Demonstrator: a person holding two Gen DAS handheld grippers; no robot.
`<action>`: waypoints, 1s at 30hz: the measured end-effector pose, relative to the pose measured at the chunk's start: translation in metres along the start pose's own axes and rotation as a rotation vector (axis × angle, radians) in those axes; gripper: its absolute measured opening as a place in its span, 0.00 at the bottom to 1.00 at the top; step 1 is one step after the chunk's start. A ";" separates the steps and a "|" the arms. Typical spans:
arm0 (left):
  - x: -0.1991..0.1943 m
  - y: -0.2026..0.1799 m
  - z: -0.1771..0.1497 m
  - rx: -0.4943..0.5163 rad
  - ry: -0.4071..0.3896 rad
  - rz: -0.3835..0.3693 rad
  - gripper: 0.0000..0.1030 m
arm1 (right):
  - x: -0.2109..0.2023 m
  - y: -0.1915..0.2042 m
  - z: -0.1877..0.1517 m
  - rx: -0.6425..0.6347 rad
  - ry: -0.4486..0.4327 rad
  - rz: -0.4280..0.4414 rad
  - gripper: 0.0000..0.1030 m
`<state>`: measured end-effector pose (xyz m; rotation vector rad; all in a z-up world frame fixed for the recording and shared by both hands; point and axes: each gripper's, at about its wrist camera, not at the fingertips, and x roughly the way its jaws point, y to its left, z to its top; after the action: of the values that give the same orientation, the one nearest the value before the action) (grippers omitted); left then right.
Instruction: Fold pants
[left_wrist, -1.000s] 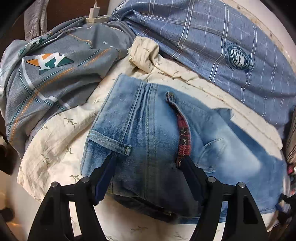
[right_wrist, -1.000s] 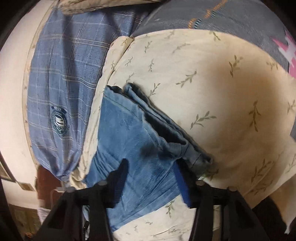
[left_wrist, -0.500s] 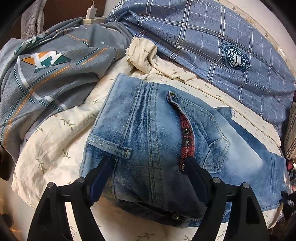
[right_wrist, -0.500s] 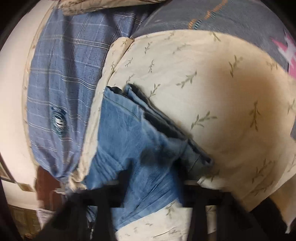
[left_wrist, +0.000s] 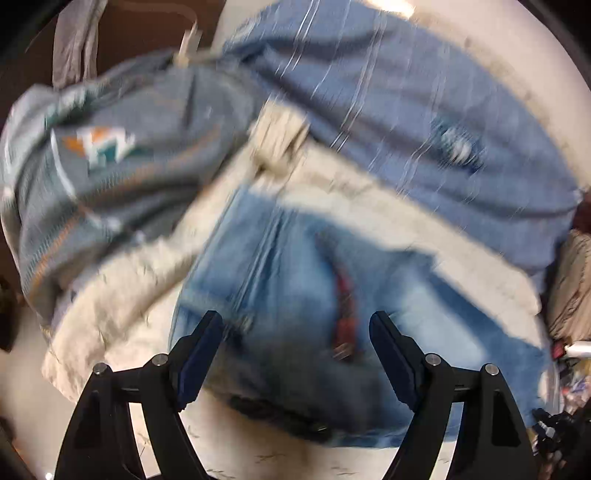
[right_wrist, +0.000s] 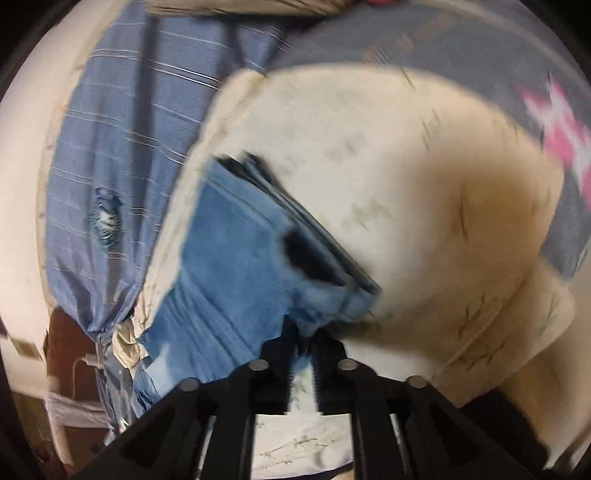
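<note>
Blue denim folded pants (left_wrist: 295, 280) on cream leaf-print sheet (right_wrist: 424, 192), my left gripper (left_wrist: 295, 332) spread w/ nothing gripped, right gripper (right_wrist: 303, 334) opening, denim edge between jaws.

You're over faded blue jeans (left_wrist: 295, 280) with a red plaid pocket lining (left_wrist: 345, 302), cream sheet (right_wrist: 424, 184) sprigged with small olive leaves, blue pillow (left_wrist: 424, 110) in thin white checks, grey blanket (left_wrist: 147, 155) with an orange-and-teal emblem.

Blurred view: the black left gripper (left_wrist: 296, 325) holds its blue-padded jaws wide apart over faded blue denim pants (left_wrist: 295, 280), nothing clamped. A grey logo sweatshirt (left_wrist: 110, 155) lies at ten o'clock, a blue checked shirt (left_wrist: 424, 122) at one.
</note>
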<state>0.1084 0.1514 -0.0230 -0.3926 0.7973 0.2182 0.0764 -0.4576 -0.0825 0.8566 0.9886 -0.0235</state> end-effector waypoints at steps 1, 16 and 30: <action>-0.004 -0.007 0.002 0.034 -0.015 0.011 0.80 | -0.005 0.002 0.000 -0.011 -0.009 -0.013 0.39; 0.029 -0.010 -0.018 0.218 0.188 0.260 0.82 | 0.044 0.070 -0.010 -0.214 0.146 0.007 0.68; 0.055 -0.007 -0.016 0.100 0.117 0.237 0.95 | 0.056 0.255 -0.033 -0.754 0.116 0.177 0.68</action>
<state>0.1380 0.1409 -0.0720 -0.2177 0.9662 0.3773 0.1828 -0.2429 0.0257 0.2463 0.9245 0.5255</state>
